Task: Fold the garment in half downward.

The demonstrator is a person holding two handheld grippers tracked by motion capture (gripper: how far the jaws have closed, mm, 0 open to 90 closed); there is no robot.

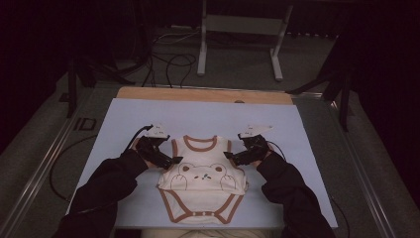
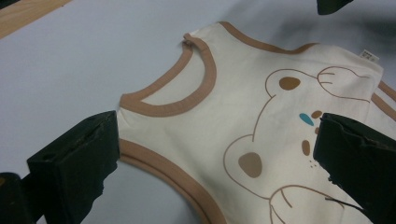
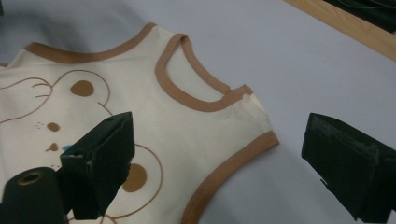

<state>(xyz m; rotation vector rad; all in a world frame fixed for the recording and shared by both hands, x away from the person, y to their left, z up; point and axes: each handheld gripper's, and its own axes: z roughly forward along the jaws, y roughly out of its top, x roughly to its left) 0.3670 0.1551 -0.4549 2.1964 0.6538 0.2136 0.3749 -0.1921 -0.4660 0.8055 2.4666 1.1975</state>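
A cream baby bodysuit with brown trim and a bear print lies flat on the pale sheet, neck toward the far side. My left gripper is at its left armhole and stands open. In the left gripper view the bodysuit's brown-edged armhole lies between the spread jaws of the left gripper. My right gripper is at the opposite armhole, also open. In the right gripper view, the right gripper straddles the trimmed edge of the bodysuit. Neither holds the cloth.
The pale sheet covers a wooden table, whose bare far edge shows beyond it. Cables and a metal frame's legs stand on the floor behind. Dark stands flank the table at both sides.
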